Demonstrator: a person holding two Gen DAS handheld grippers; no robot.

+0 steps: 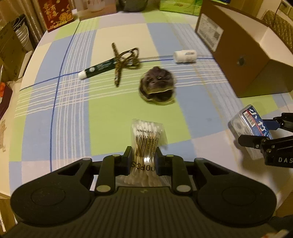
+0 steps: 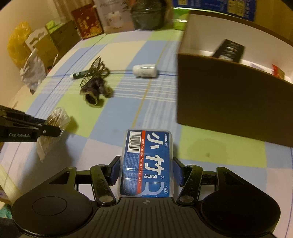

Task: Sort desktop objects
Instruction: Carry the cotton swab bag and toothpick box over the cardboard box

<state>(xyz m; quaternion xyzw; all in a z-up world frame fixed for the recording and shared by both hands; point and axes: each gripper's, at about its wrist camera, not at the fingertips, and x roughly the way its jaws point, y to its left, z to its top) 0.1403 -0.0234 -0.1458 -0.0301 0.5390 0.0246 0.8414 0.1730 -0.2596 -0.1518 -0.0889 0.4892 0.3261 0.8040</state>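
My left gripper (image 1: 143, 161) is shut on a clear bag of cotton swabs (image 1: 148, 139), pinching it at the waist above the checked tablecloth (image 1: 73, 113). My right gripper (image 2: 146, 173) is shut on a blue box of dental floss picks (image 2: 148, 161), held lengthwise between the pads. The left wrist view shows that floss box (image 1: 250, 124) at the right edge in the other gripper. On the cloth lie a dark tube with a white cap (image 1: 98, 68), a patterned cord (image 1: 124, 60), a furry dark pouch (image 1: 157, 86) and a small white bottle (image 1: 185, 56).
An open brown cardboard box (image 2: 228, 102) stands on the right of the table, with a few items inside. Boxes, a red carton (image 1: 56, 12), a dark pot (image 2: 148, 16) and green packs line the far edge. Bags and cartons sit off the table's left side.
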